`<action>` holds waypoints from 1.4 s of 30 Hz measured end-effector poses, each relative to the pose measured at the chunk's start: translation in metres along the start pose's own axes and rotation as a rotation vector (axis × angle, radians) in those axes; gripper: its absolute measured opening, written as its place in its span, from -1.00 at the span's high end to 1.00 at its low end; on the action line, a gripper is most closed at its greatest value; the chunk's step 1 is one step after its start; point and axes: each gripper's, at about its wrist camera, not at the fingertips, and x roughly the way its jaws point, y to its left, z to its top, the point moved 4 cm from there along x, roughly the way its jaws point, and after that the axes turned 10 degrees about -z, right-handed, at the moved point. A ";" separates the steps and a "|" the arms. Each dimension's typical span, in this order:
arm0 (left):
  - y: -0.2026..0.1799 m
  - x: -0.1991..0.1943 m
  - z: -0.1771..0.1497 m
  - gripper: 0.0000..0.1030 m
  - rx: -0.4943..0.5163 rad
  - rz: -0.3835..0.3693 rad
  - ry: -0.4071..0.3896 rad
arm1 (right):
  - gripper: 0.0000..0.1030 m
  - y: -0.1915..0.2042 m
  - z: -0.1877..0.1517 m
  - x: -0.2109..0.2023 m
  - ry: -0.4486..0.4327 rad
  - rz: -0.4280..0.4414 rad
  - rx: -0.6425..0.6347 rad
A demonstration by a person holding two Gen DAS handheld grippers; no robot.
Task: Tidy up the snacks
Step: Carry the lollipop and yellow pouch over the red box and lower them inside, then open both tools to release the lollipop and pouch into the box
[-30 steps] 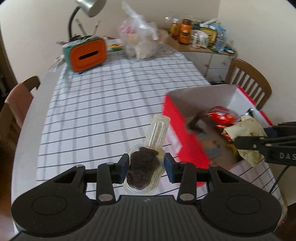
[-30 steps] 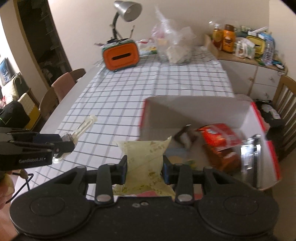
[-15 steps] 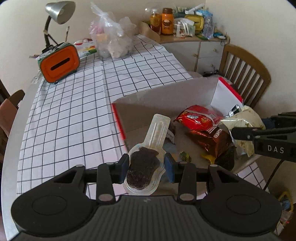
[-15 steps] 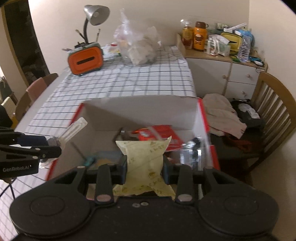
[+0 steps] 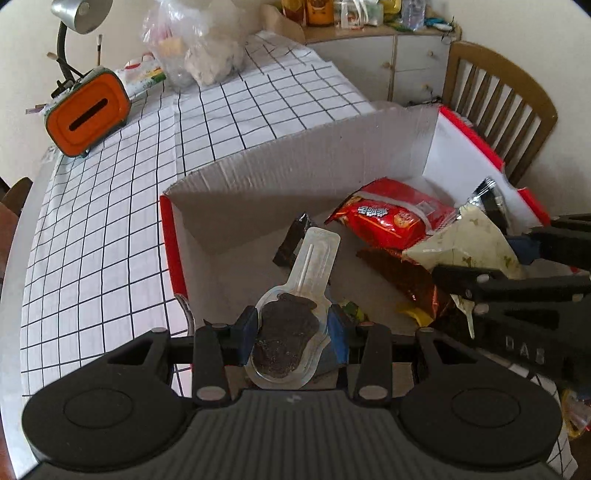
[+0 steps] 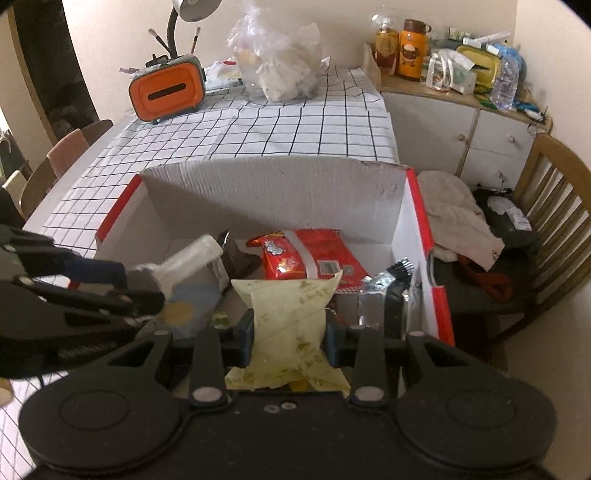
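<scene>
My left gripper (image 5: 293, 334) is shut on a clear-wrapped chocolate lollipop (image 5: 286, 338), its stick end pointing forward over the open red-and-white cardboard box (image 5: 295, 173). My right gripper (image 6: 290, 334) is shut on a pale yellow snack packet (image 6: 288, 317), also above the box (image 6: 273, 192). Inside the box lie a red biscuit bag (image 5: 388, 218), a dark wrapper (image 5: 295, 240) and a silver-black packet (image 6: 391, 291). The left view shows the right gripper (image 5: 517, 266) with its yellow packet (image 5: 469, 247) at the right. From the left of the right wrist view, the left gripper (image 6: 122, 284) reaches in.
The box sits at the near right corner of a table with a checked cloth (image 5: 110, 206). Far on the table stand an orange tissue box (image 5: 86, 116), a desk lamp (image 5: 79, 14) and a clear plastic bag (image 5: 195, 48). A wooden chair (image 6: 546, 206) and a cluttered cabinet (image 6: 461, 107) are to the right.
Both grippers have moved from over the table to above the box and lowered toward it, each still holding its snack. The box now fills the middle of both views.
</scene>
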 end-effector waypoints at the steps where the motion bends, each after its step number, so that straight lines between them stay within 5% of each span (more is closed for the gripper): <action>1: 0.000 0.004 0.000 0.22 0.005 -0.001 0.020 | 0.33 0.002 0.000 0.001 0.006 0.000 -0.012; 15: 0.004 0.023 0.002 0.19 -0.013 0.009 0.114 | 0.32 0.014 -0.004 0.014 0.043 -0.003 -0.091; 20: 0.005 0.016 0.003 -0.25 -0.023 0.003 0.080 | 0.27 0.011 -0.002 0.012 0.045 0.013 -0.074; 27: 0.012 -0.003 0.000 -0.28 -0.066 -0.017 0.036 | 0.18 0.004 -0.001 -0.004 0.027 0.056 -0.051; 32: 0.015 -0.023 -0.001 -0.45 -0.099 -0.034 -0.023 | -0.02 0.000 0.003 -0.022 -0.016 0.099 -0.032; 36: 0.015 -0.038 -0.004 -0.48 -0.110 -0.027 -0.064 | -0.56 -0.005 0.004 -0.038 -0.060 0.127 -0.007; 42: 0.015 -0.065 -0.013 -0.50 -0.141 -0.041 -0.128 | -0.72 -0.012 0.001 -0.060 -0.097 0.158 0.009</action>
